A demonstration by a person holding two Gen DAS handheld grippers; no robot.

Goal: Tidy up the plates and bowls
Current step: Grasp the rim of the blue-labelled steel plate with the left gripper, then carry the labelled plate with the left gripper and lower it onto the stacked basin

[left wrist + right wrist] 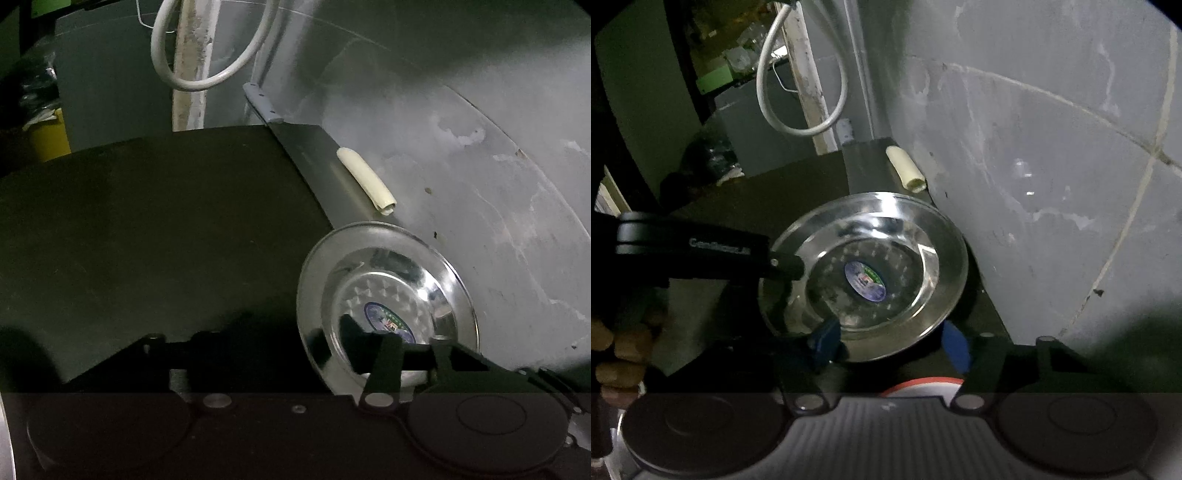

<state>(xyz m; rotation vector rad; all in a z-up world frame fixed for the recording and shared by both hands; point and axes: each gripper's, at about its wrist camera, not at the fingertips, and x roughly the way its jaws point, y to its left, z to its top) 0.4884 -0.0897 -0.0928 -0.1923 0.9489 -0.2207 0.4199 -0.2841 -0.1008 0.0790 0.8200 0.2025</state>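
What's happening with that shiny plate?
A person is working with two handheld grippers at a steel plate on a dark table, close to a grey wall. The left gripper reaches over the plate's left rim, and the right gripper has its blue jaws at the near rim. It's too dark to tell if either one is squeezing it.

Wall (1052, 147) crowds the steel plate (864, 273) rightward; dark tabletop (147, 221) lies open leftward.
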